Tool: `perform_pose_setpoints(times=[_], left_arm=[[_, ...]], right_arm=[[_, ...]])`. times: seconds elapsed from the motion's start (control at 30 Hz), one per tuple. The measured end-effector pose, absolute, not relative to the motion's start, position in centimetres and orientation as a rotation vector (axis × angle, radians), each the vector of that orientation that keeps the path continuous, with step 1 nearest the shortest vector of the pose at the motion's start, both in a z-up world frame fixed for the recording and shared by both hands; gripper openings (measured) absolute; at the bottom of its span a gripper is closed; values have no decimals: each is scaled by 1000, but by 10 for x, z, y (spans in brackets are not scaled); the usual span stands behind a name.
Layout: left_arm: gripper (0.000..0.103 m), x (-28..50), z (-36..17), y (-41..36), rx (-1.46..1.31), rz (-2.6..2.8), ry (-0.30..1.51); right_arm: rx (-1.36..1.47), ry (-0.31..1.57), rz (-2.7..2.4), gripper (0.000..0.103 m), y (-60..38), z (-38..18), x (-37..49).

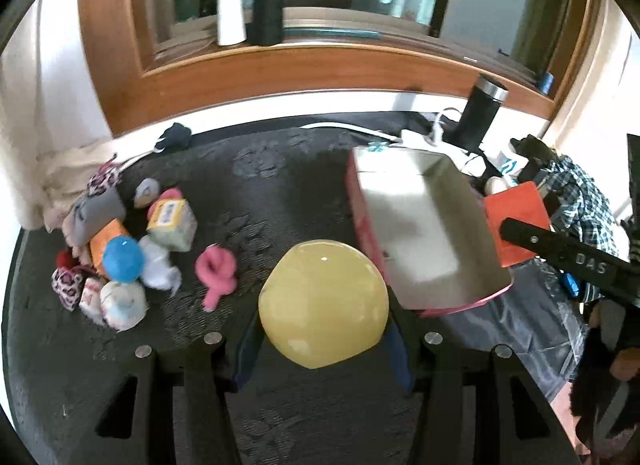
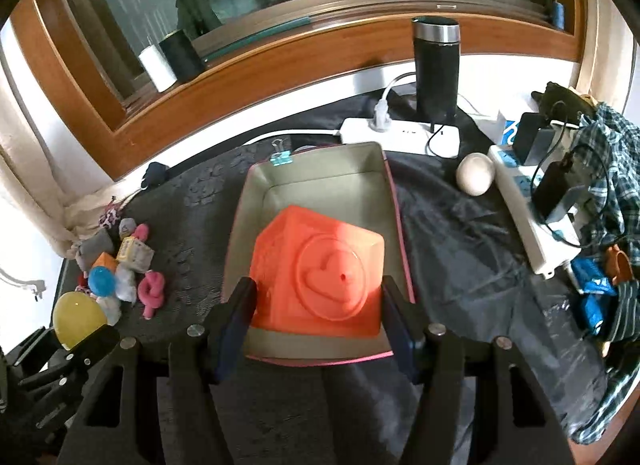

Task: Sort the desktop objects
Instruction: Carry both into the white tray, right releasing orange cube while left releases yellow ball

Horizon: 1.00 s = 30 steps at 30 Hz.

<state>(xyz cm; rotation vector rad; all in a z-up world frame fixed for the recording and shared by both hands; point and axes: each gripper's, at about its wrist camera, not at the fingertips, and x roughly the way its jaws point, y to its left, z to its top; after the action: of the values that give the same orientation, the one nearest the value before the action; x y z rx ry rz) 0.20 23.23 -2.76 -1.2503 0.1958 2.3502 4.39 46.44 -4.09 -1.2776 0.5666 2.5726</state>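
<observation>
We look down along two hand-held grippers at a table (image 2: 460, 225) draped in dark, patterned cloth, set against a wall under a wide window with a warm wooden frame (image 2: 280, 65).

In the left wrist view, the left gripper (image 1: 323, 339) is clamped on a yellow ball (image 1: 323, 303), its blue pads pressing the ball's lower sides. At ten o'clock from the ball lies a pile of small things (image 1: 120, 249): a blue ball (image 1: 122, 259), rolled socks, a little printed box and a knotted pink sock (image 1: 216, 271). At two o'clock sits an open pink-edged box (image 1: 424, 233), pale inside.

In the right wrist view, the right gripper (image 2: 318, 319) grips an orange block (image 2: 320, 277) with a raised heart in a circle on its face. The block hangs above the near half of the same open box (image 2: 320, 173); we cannot tell whether it touches the floor of the box.

Beyond the box, at twelve o'clock, a white power strip (image 2: 400, 135) lies on the cloth with a black flask (image 2: 436, 69) standing behind it. A pale egg-shaped object (image 2: 476, 173) rests at two o'clock, just beside a second power strip carrying black adapters. Checked fabric (image 2: 612, 169) is heaped at three o'clock. On the window sill at eleven o'clock stand a white thread spool (image 2: 158, 61) and a black thread spool (image 2: 182, 51). A cream curtain (image 2: 36, 185) bunches at nine o'clock.
</observation>
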Motion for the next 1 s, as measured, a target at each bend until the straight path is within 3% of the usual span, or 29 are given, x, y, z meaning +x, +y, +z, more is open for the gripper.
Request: perform_pose_setpoints(times=[0.23, 1.0], left_arm=[[55, -1, -18, 261, -1217, 2361, 215], [55, -19, -14, 363, -1118, 2250, 298]], right_arm=[[-1276, 572, 2569, 72, 482, -41, 35], [-1199, 669, 2449, 72, 539, -47, 61]])
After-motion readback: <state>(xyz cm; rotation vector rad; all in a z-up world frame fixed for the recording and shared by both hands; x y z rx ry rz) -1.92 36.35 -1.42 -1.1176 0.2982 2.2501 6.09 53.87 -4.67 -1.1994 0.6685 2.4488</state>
